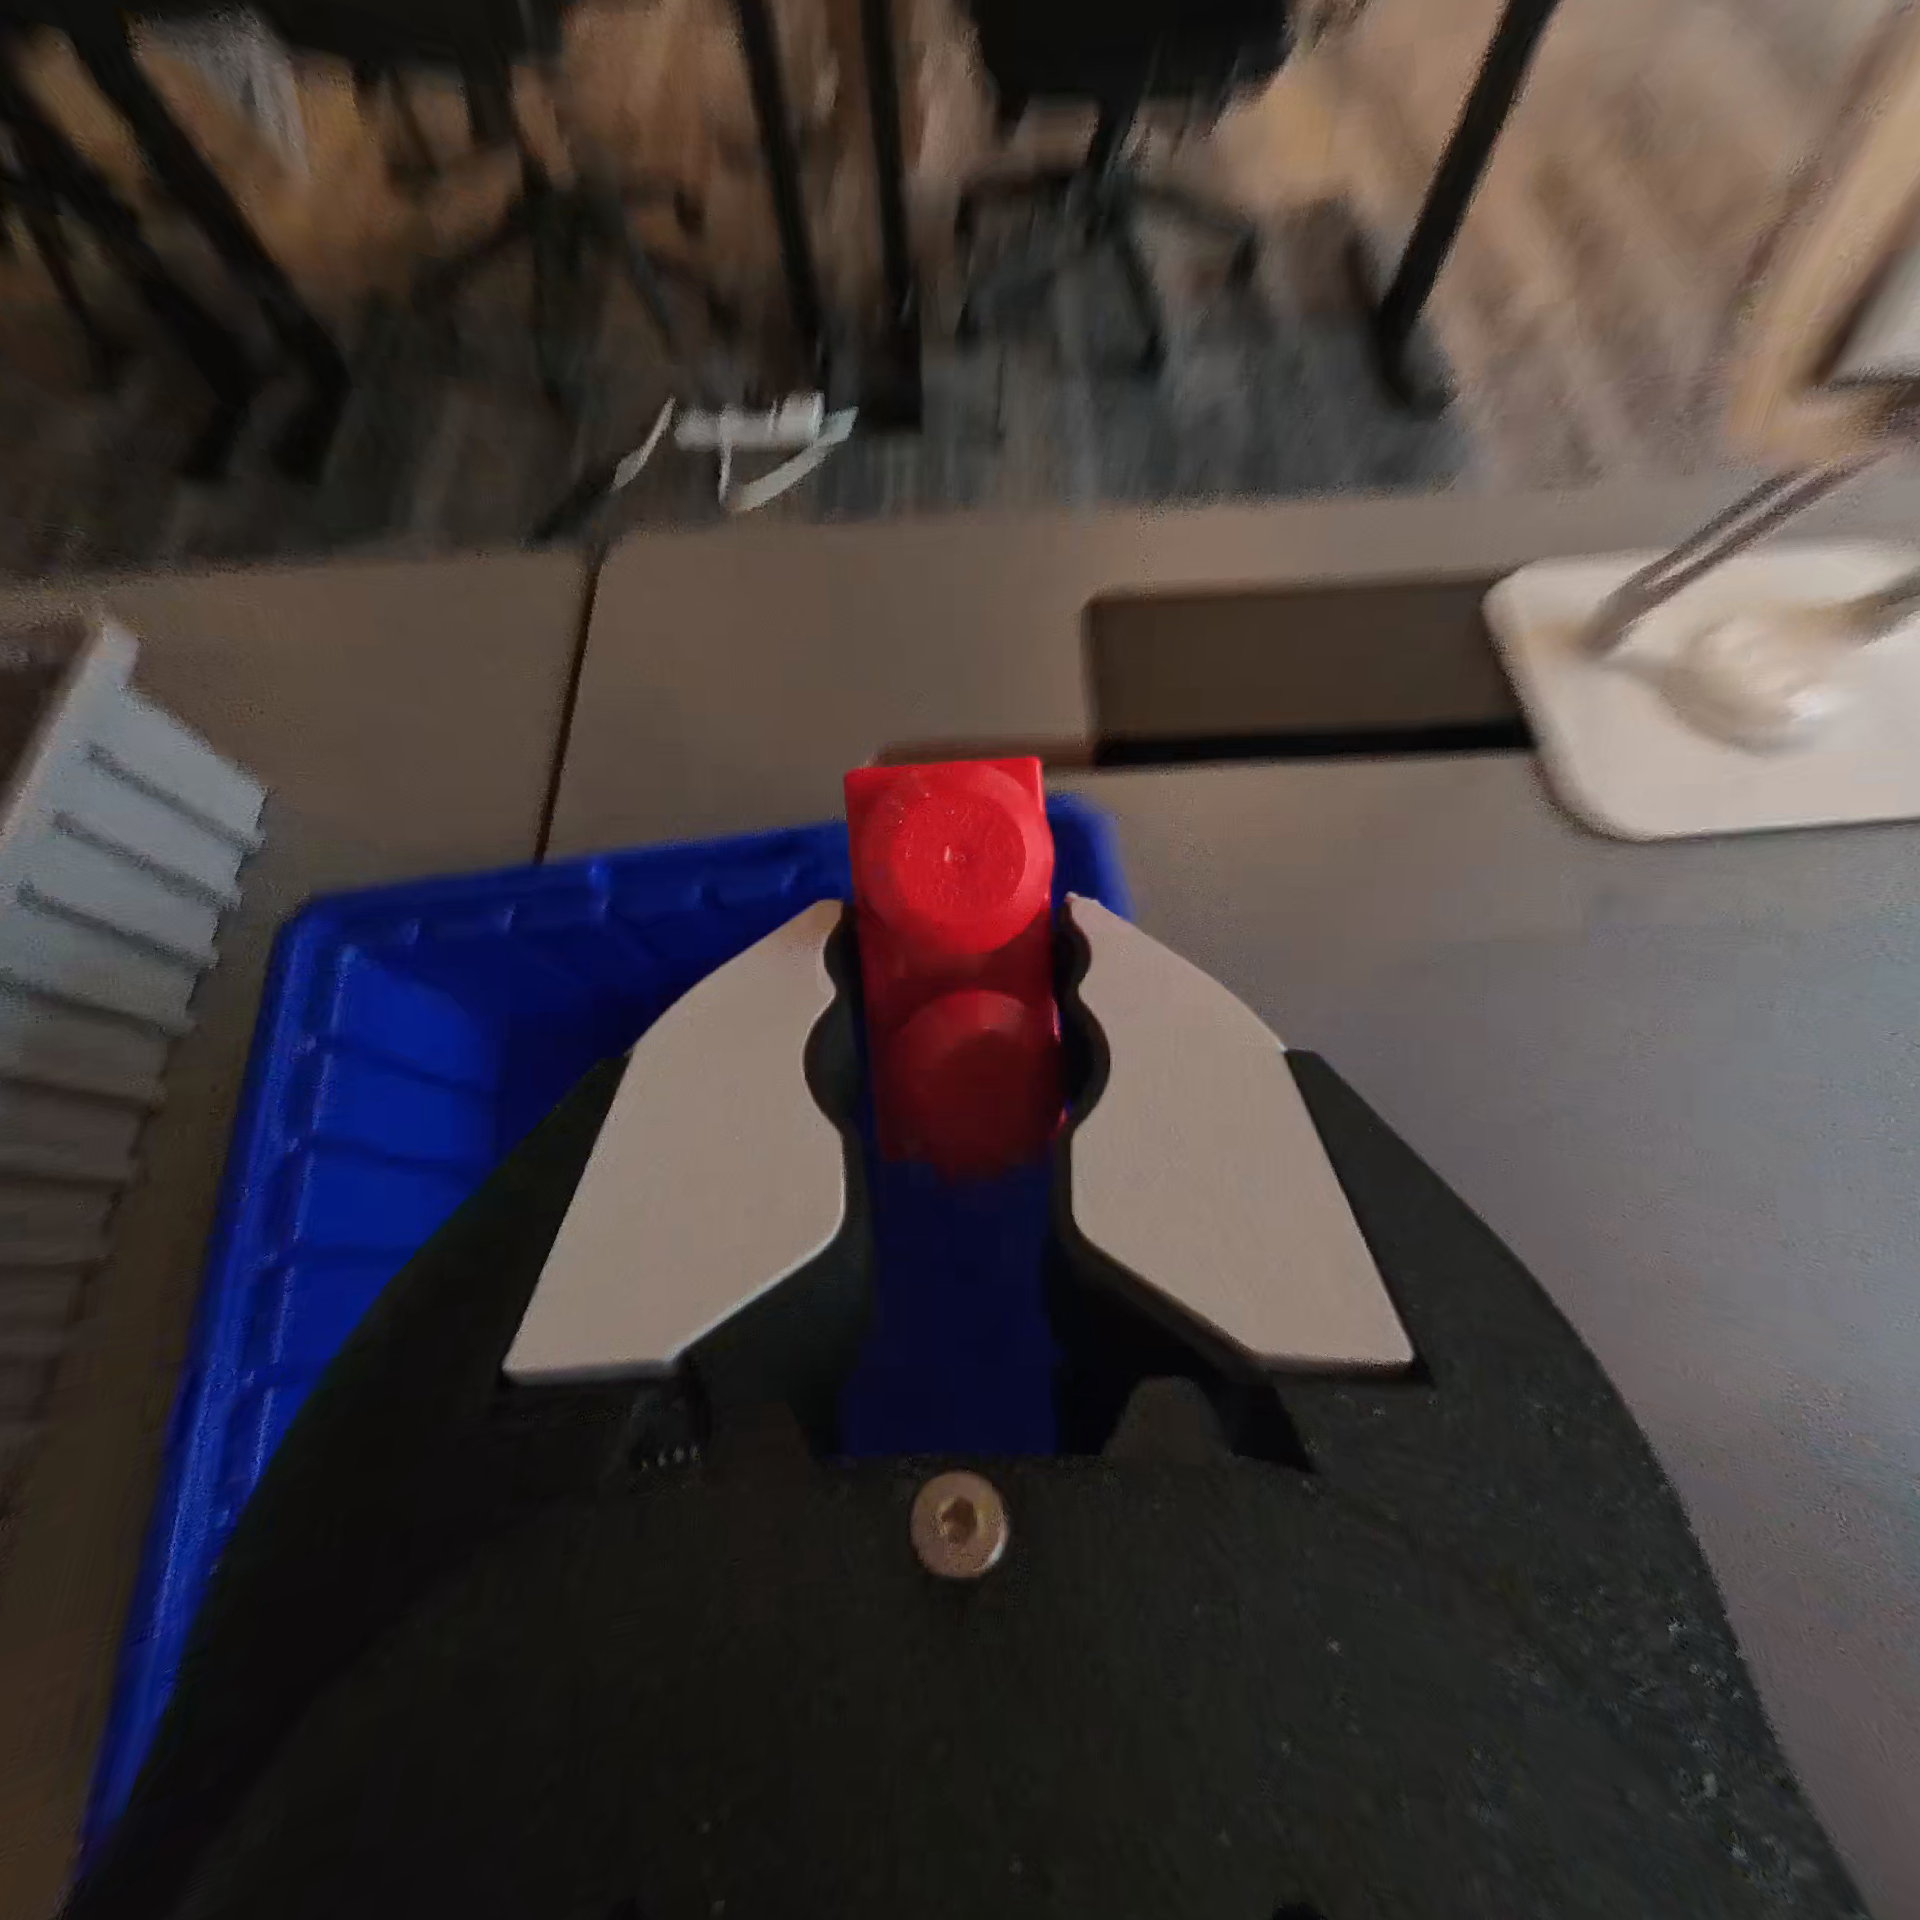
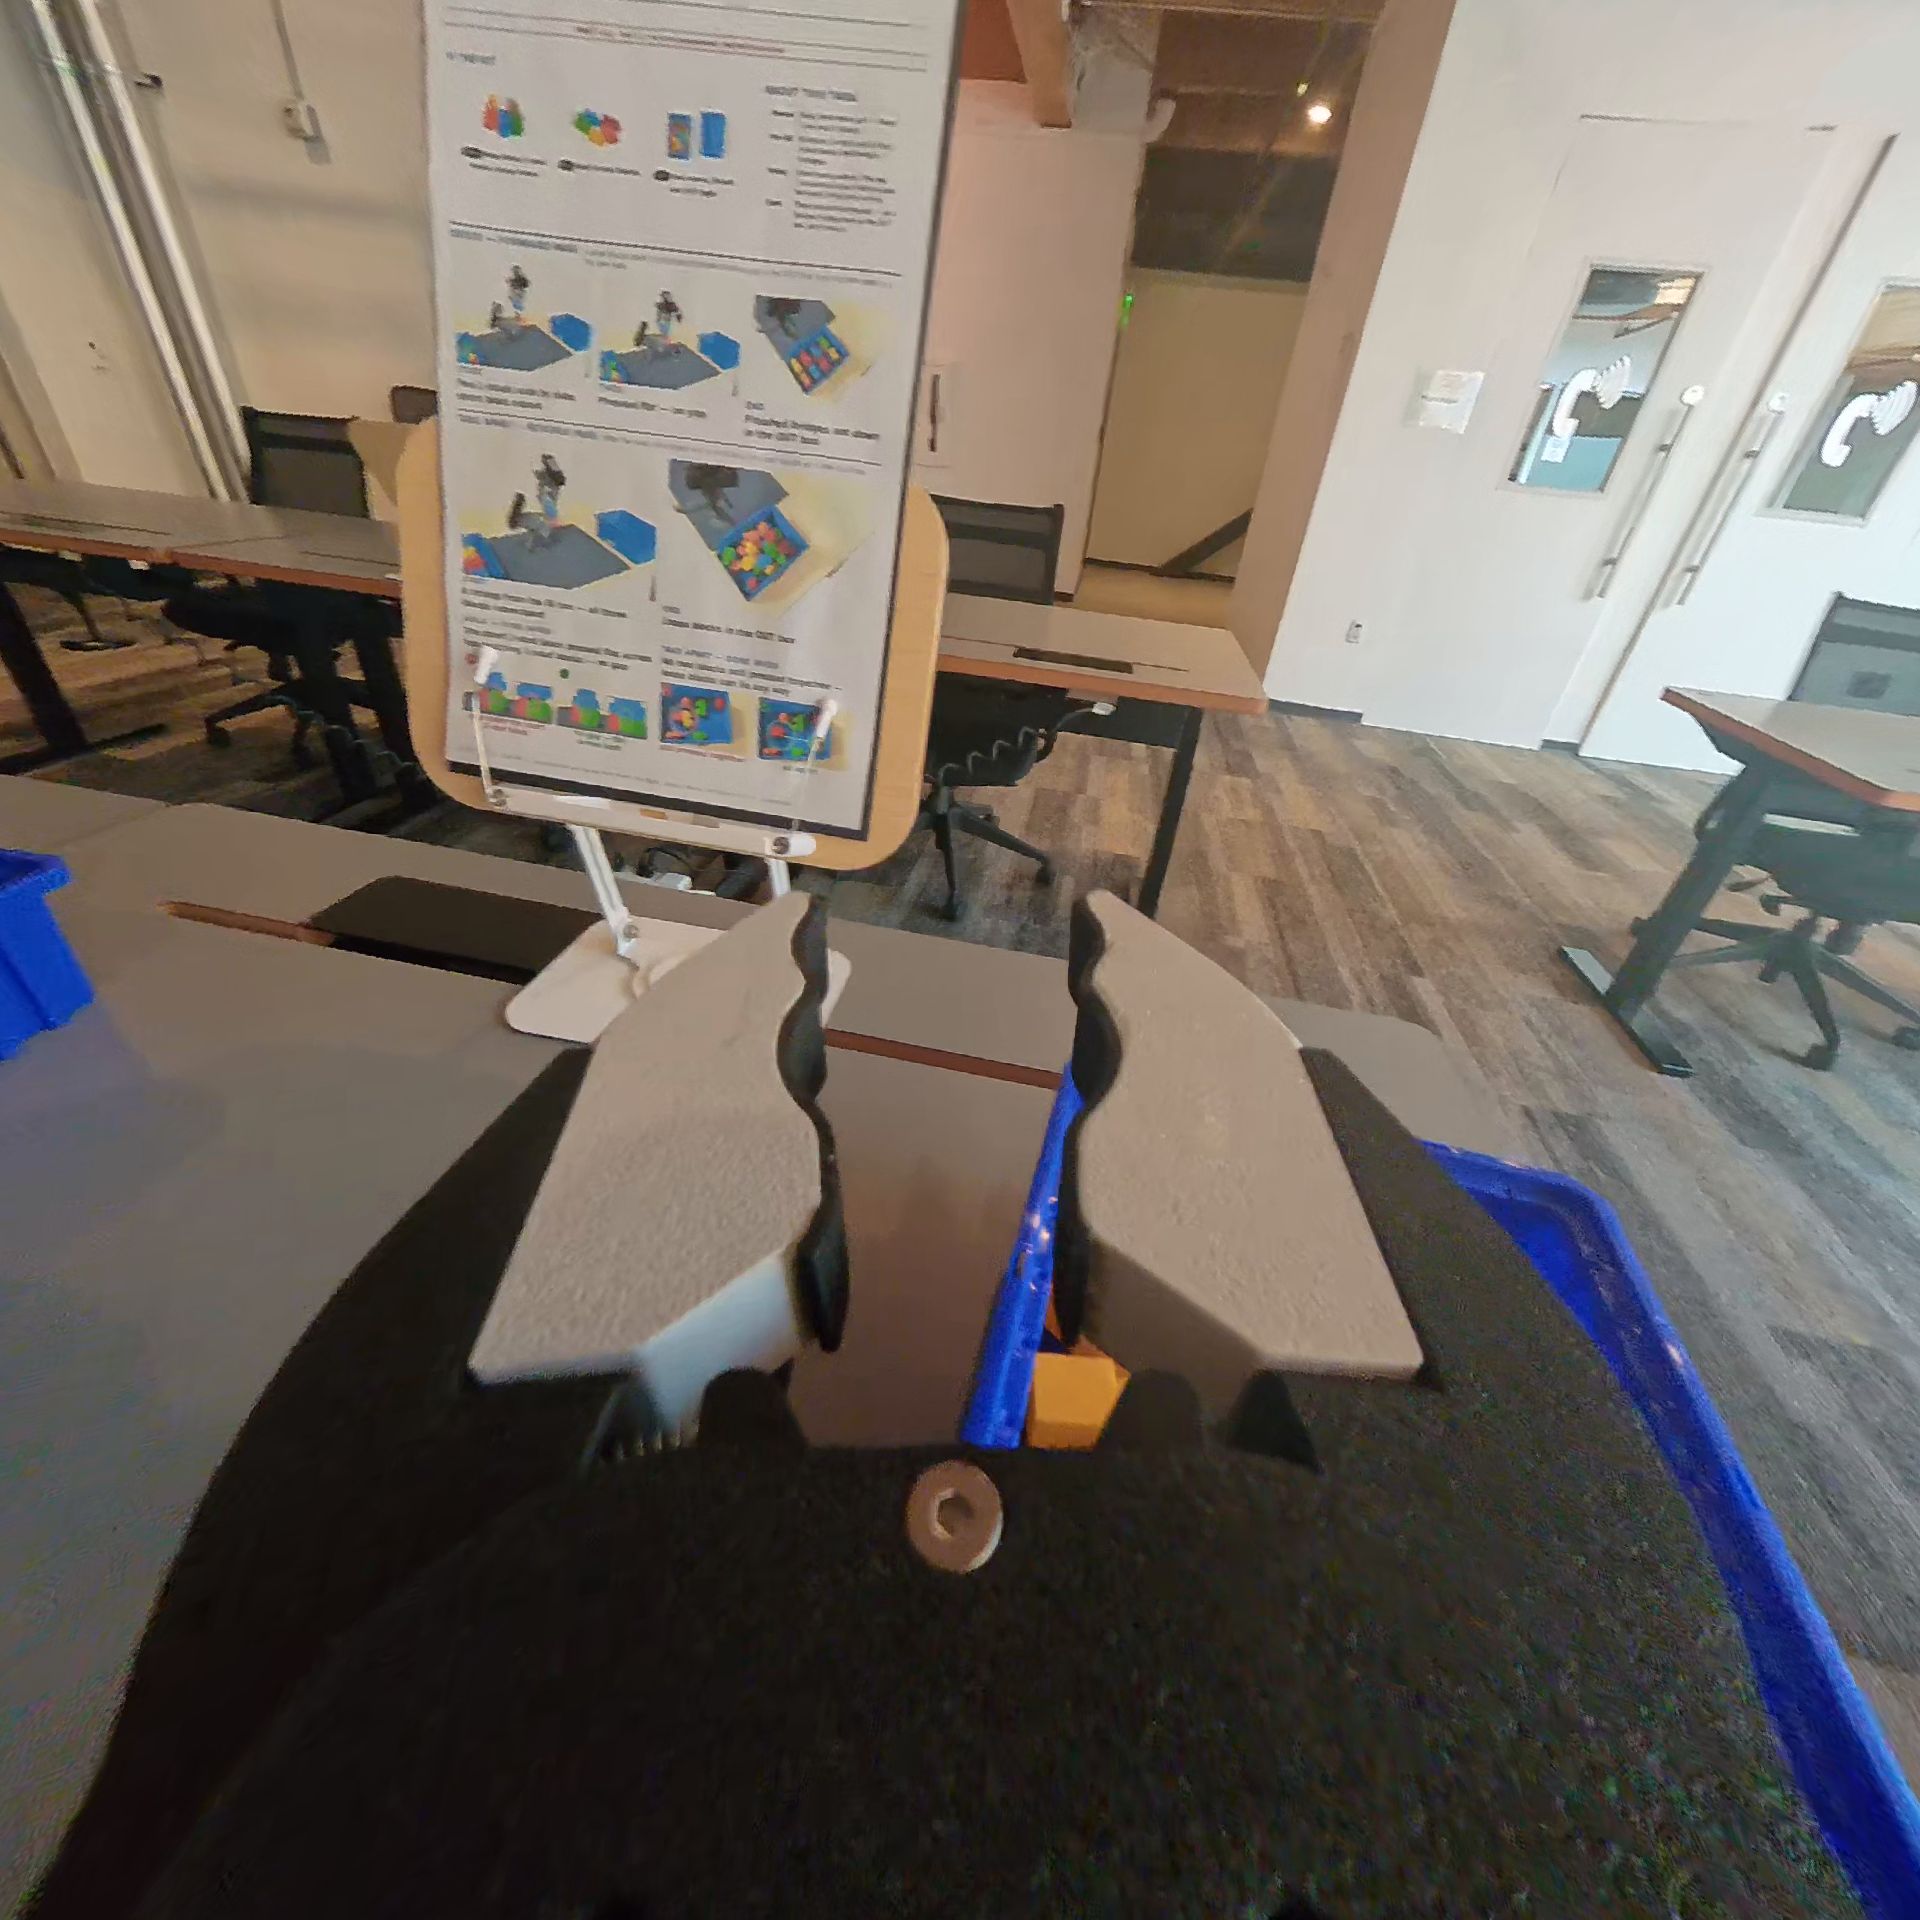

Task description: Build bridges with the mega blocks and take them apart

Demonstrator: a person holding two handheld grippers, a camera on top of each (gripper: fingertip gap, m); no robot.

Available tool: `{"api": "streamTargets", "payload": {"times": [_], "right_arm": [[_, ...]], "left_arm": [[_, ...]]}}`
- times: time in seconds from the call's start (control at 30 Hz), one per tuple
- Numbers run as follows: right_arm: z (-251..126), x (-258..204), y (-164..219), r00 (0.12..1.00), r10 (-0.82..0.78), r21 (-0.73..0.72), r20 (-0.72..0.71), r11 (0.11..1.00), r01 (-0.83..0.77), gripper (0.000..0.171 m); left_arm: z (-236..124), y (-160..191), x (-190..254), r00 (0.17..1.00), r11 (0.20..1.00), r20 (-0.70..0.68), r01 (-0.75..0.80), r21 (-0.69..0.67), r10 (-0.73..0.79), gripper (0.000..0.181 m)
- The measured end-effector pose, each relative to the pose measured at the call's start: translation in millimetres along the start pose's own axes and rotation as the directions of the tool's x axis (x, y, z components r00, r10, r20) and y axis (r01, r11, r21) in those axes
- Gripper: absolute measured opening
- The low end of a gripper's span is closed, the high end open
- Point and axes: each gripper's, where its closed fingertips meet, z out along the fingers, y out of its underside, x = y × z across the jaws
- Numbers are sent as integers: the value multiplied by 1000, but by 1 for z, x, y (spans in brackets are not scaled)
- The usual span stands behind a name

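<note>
My left gripper [image 1: 954, 925] is shut on a red two-stud block [image 1: 951, 935] and holds it above a blue bin [image 1: 416, 1039], studs facing the camera. The bin's inside is mostly hidden by the gripper. My right gripper [image 2: 945, 935] is open and empty, held above the left rim of a second blue bin [image 2: 1662, 1403]. An orange block [image 2: 1075, 1397] lies in that bin, seen between the fingers. The corner of the other blue bin [image 2: 31, 945] shows at the far left of the right wrist view.
A grey table [image 1: 1455, 1039] holds a white stand base [image 1: 1704, 707] carrying an instruction sheet on a board [image 2: 675, 416]. A grey ribbed container [image 1: 104, 935] sits left of the left bin. A dark cable slot [image 1: 1288, 665] lies behind. Desks and chairs stand beyond. Some 65 cm of space lies between my two pairs of fingers.
</note>
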Motion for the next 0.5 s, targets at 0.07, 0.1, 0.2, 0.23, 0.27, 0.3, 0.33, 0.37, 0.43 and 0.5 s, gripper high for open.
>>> {"api": "streamTargets", "payload": {"times": [0.07,0.1,0.2,0.23,0.27,0.3,0.33,0.37,0.43,0.5], "right_arm": [[3,-12,-4,998,6,20,56,1000,-7,44],[4,-20,-7,996,7,35,93,999,-11,43],[8,-52,-19,967,16,93,253,995,-40,43],[8,-66,-23,948,19,114,317,992,-58,43],[7,-80,-29,924,15,138,383,988,-73,44],[6,-95,-35,892,3,166,452,982,-87,45],[3,-112,-41,852,-11,192,523,976,-106,46],[0,-129,-46,803,-17,210,595,968,-135,48],[-8,-164,-55,685,-14,213,729,955,-208,53],[-15,-202,-62,549,-15,190,835,946,-263,59]], "left_arm": [[-41,-32,42,991,982,-125,-16,186,40,35],[-62,-45,66,977,961,-202,-9,275,67,35],[-127,-67,146,858,877,-481,81,473,180,35],[-147,-68,170,791,852,-569,125,508,223,35],[-163,-67,191,724,833,-640,170,527,257,35],[-178,-65,210,654,818,-699,209,536,291,35],[-190,-62,226,577,808,-751,246,535,322,34],[-202,-58,241,495,806,-797,277,523,347,35],[-218,-51,263,358,799,-852,335,499,381,35],[-228,-43,279,242,805,-883,367,466,401,34]]}}
